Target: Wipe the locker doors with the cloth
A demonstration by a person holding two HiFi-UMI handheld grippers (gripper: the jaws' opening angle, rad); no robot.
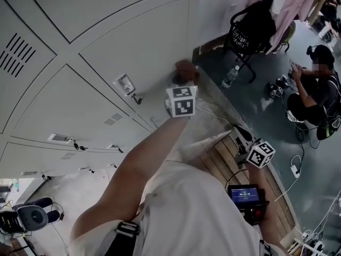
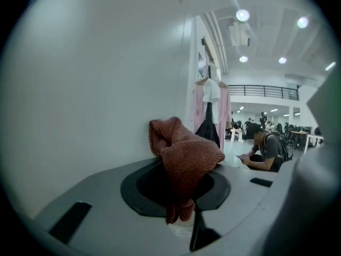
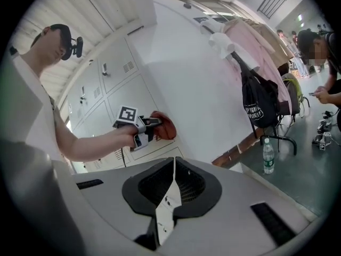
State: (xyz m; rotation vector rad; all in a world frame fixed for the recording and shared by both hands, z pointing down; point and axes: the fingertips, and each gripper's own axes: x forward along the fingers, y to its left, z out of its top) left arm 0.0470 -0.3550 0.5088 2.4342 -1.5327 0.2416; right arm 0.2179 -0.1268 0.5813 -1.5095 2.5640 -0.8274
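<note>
A reddish-brown knitted cloth [image 1: 186, 70] is pressed against a pale grey locker door [image 1: 133, 41] near the door's lower right corner. My left gripper [image 1: 185, 81], with its marker cube just behind, is shut on the cloth. In the left gripper view the cloth [image 2: 184, 156] bunches out of the jaws, with the locker surface [image 2: 90, 89] to the left. The right gripper view shows the left gripper [image 3: 153, 123] and the cloth [image 3: 164, 126] on the locker. My right gripper [image 1: 242, 143] hangs low, away from the lockers. Its jaws [image 3: 173, 163] are shut with nothing in them.
A small lock [image 1: 126, 84] sits left of the cloth. A wooden platform [image 1: 226, 161] runs below the lockers, with a screened device [image 1: 246, 195] near it. On the floor to the right are a water bottle [image 1: 230, 77], a black chair with a bag [image 1: 253, 28] and a seated person [image 1: 314, 89].
</note>
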